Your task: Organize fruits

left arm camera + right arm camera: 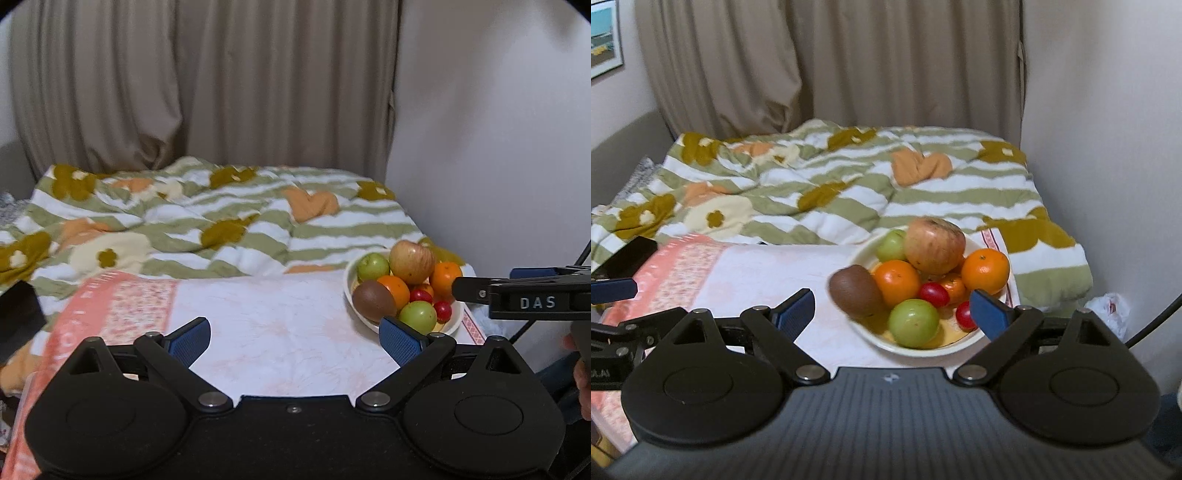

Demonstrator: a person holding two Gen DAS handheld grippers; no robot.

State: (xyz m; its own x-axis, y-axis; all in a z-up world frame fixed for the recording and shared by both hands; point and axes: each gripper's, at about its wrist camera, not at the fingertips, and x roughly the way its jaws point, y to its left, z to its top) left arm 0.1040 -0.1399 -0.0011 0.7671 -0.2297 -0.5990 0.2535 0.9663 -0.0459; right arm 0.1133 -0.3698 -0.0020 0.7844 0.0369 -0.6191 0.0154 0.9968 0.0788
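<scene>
On the pink-bordered cloth (746, 273) sat a cream bowl (925, 350) heaped with fruit (apple (934, 245) on top, kiwi (855, 291) at the rim). Left gripper (295, 338) and right gripper (894, 314) hovered with jaws spread, holding nothing.

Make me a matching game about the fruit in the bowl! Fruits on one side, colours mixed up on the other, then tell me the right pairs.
Fruits
1. kiwi
2. mandarin
3. cherry tomato
4. round fruit at the front of the bowl

Colours
A. green
B. red
C. brown
D. orange

Right pairs: 1-C, 2-D, 3-B, 4-A.

All four sit in the cream bowl.
</scene>
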